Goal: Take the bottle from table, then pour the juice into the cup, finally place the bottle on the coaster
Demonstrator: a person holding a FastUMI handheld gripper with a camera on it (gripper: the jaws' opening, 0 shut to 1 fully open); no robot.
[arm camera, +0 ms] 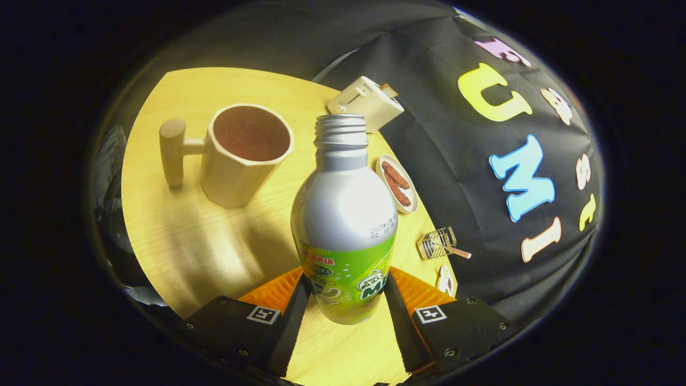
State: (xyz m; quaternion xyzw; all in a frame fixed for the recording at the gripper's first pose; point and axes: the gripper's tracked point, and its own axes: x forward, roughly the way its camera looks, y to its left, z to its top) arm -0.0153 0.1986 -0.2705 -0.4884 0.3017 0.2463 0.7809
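Note:
A silver bottle [343, 214] with a green label and an uncapped threaded neck stands upright between my fingers. My gripper [345, 284] is shut on its lower, labelled part, one finger pressing on each side. Its base shows just above the wooden table [177, 236]; I cannot tell whether it touches. Beyond the bottle and to its left is a beige cup [241, 155] with a thick peg handle pointing away from the bottle. The cup's inside looks dark reddish.
Behind the bottle a cream toaster [367, 102] sits by the black cloth wall. To the bottle's right lie a small plate of brown sausages [396, 183], a little wire rack [437, 242] and a small pale flat piece [445, 280] near the table's edge.

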